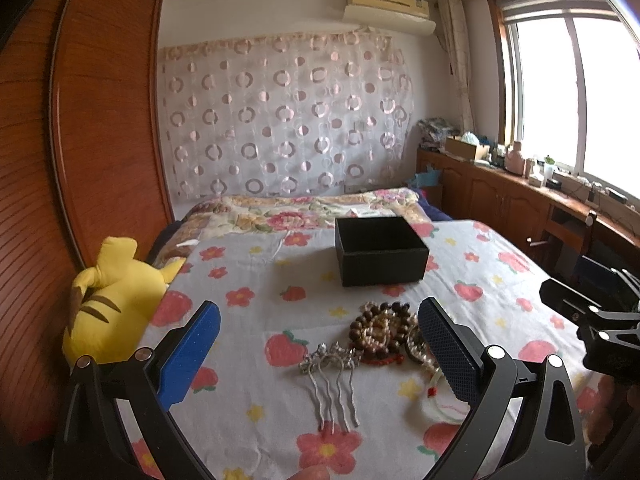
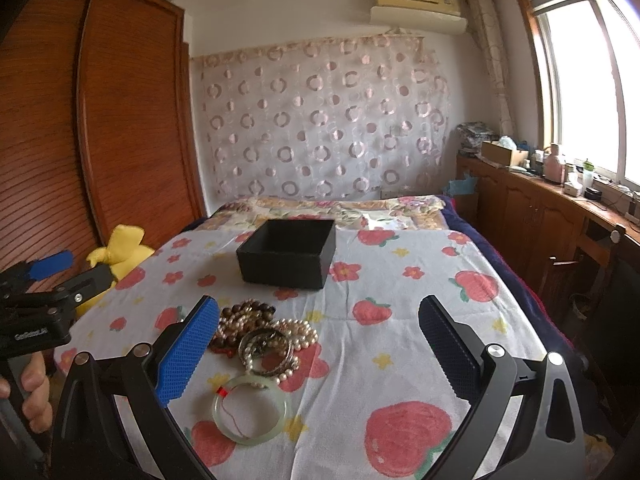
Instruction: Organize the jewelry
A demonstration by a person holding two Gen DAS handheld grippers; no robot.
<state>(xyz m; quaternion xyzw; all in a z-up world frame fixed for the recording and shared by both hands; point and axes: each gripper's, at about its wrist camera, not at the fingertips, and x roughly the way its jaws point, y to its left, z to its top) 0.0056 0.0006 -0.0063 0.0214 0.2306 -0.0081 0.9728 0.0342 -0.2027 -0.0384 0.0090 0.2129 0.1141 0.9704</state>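
Observation:
An open black box (image 1: 380, 250) (image 2: 289, 253) stands on the flowered bedspread. In front of it lies a jewelry pile: a brown bead bracelet (image 1: 380, 326) (image 2: 240, 314), pearl strands (image 2: 298, 332), a metal bangle (image 2: 266, 350), a pale green jade bangle (image 2: 251, 410) and a silver hair comb (image 1: 334, 380). My left gripper (image 1: 318, 354) is open above the comb, empty. My right gripper (image 2: 318, 354) is open just right of the pile, empty. Each gripper shows at the edge of the other's view.
A yellow plush toy (image 1: 108, 300) (image 2: 120, 254) lies at the bed's left edge beside a wooden wardrobe (image 1: 100, 120). A folded floral quilt (image 1: 300, 210) lies behind the box. Wooden cabinets (image 2: 540, 208) with clutter run along the right wall under the window.

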